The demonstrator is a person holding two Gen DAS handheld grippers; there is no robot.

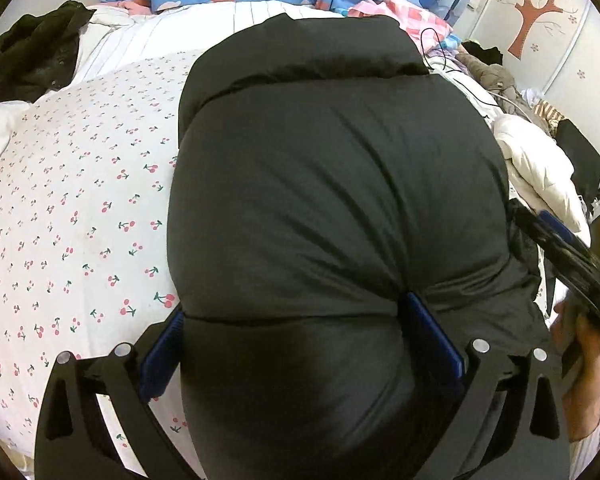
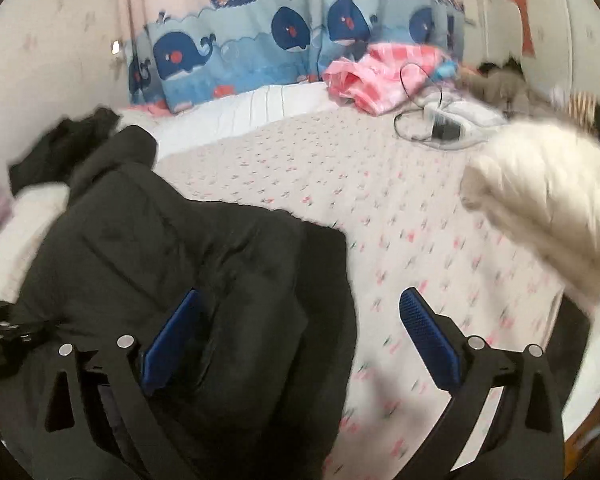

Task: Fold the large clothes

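Observation:
A black padded jacket (image 1: pixel 332 184) lies folded into a thick bundle on the cherry-print bed sheet (image 1: pixel 72 216). My left gripper (image 1: pixel 296 320) has its blue pads on either side of the bundle's near end, squeezing the puffy fabric. In the right wrist view the same jacket (image 2: pixel 188 264) lies at the left. My right gripper (image 2: pixel 300 312) is open wide; its left pad rests over the jacket's right part and its right pad hangs over the bare sheet (image 2: pixel 400 216). The right wrist view is blurred by motion. The right gripper's body also shows at the right edge of the left wrist view (image 1: pixel 572 256).
A white puffy coat (image 2: pixel 548 200) lies at the right of the bed. A pink garment (image 2: pixel 380 76), a cable and a charger (image 2: pixel 444 128) lie at the far side. Dark clothes (image 1: pixel 32 56) sit far left. Whale-print curtain (image 2: pixel 260 52) hangs behind.

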